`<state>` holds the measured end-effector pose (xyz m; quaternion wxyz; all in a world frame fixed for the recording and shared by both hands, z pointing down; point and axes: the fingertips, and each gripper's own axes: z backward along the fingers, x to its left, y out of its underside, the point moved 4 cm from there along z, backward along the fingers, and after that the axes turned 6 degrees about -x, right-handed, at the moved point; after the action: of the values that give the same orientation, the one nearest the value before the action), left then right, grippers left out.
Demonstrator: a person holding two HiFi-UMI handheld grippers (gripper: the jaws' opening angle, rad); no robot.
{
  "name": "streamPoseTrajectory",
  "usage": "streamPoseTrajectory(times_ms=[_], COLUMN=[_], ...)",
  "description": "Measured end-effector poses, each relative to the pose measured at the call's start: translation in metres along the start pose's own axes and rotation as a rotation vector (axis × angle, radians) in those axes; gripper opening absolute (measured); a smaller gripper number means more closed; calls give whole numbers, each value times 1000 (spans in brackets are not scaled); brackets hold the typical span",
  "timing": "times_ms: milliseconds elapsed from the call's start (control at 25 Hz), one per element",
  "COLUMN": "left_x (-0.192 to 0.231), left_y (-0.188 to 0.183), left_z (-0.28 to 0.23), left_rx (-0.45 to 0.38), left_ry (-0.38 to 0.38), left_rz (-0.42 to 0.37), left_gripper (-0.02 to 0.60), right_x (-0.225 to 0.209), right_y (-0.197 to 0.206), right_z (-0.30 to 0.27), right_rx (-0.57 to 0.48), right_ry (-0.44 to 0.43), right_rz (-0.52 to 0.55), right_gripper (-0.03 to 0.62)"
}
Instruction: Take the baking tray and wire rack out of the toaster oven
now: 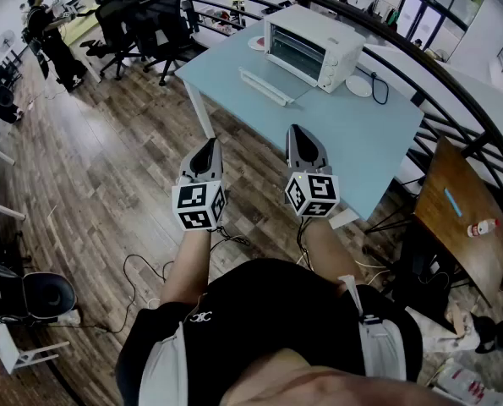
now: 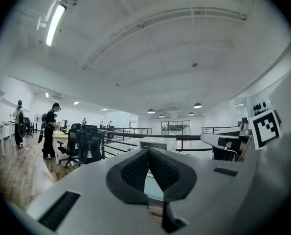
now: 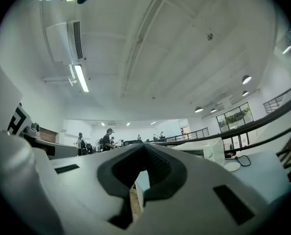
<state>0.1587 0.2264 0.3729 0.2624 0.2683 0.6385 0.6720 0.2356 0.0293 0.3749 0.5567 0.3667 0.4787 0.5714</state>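
The white toaster oven (image 1: 308, 47) stands at the far side of a light blue table (image 1: 361, 142), its glass front facing me. I cannot make out the baking tray or wire rack behind the glass. A long white bar (image 1: 265, 87) lies on the table just in front of the oven. My left gripper (image 1: 208, 149) and right gripper (image 1: 298, 134) are both shut and empty, held side by side in the air short of the table's near edge. The oven (image 2: 157, 143) shows small and distant past the left gripper (image 2: 148, 152), and the oven (image 3: 206, 151) sits right of the right gripper (image 3: 144, 148).
A white plate (image 1: 358, 85) with a black cable lies right of the oven, and another plate (image 1: 257, 42) lies to its left. Black office chairs (image 1: 141, 19) stand beyond the table. A dark railing (image 1: 420, 83) curves behind it. A brown table (image 1: 454, 218) carries a bottle (image 1: 485, 227).
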Motion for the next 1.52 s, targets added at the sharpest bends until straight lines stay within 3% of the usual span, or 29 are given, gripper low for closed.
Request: streamPoseTrajectory(times_ms=[960, 1520], left_x=[42, 73], left_y=[14, 14], left_z=[17, -53], left_rx=[10, -13], left_ry=[101, 109], left_rz=[8, 0], left_gripper=[15, 15], right_x=[55, 27], right_y=[21, 41], right_z=[4, -67], right_rx=[14, -5], right_ry=[78, 89], right_rz=[37, 42], right_gripper=[3, 3])
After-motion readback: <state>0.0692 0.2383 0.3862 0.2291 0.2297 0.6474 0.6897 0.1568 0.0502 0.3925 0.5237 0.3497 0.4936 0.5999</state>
